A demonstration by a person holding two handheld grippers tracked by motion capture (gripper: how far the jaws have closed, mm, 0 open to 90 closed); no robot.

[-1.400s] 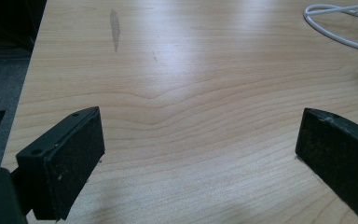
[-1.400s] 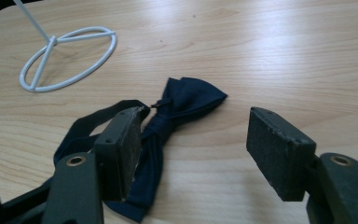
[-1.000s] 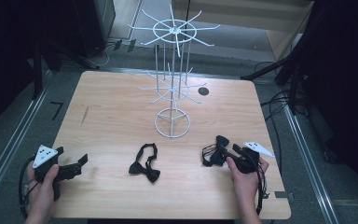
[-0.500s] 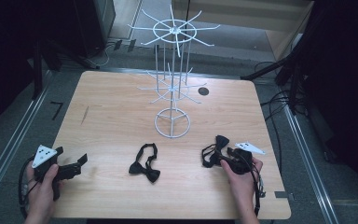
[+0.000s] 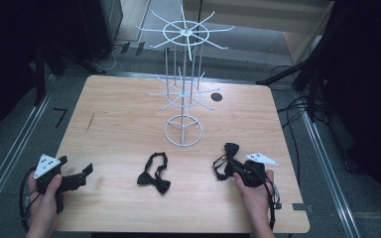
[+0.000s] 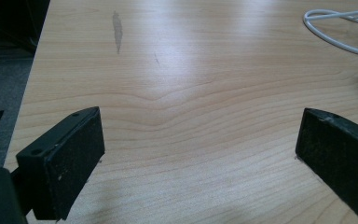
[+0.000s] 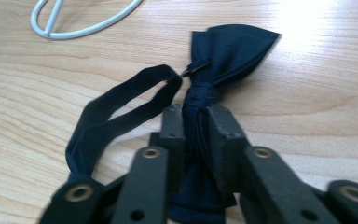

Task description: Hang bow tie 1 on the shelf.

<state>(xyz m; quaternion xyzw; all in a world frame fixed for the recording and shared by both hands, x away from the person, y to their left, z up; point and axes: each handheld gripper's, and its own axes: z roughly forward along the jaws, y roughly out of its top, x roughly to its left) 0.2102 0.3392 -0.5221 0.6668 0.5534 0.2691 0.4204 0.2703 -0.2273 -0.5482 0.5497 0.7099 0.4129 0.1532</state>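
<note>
The right gripper (image 7: 196, 116), seen at the near right of the wooden table (image 5: 119, 114), has just been closing, and a dark bow tie (image 7: 228, 46) is now pinched at its knot between the pads, its strap (image 7: 116, 105) looped on the wood to one side. The left gripper (image 6: 196, 140) is held wide over bare wood at the near left. A second bow tie (image 5: 155, 174) is lying between them, near the white wire stand (image 5: 183, 84).

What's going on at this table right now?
A person holds a tool in each hand at a wooden table. The right tool has just closed its jaws on a dark bow tie. The left tool is open over bare wood. A second bow tie lies near a white wire rack.
</note>
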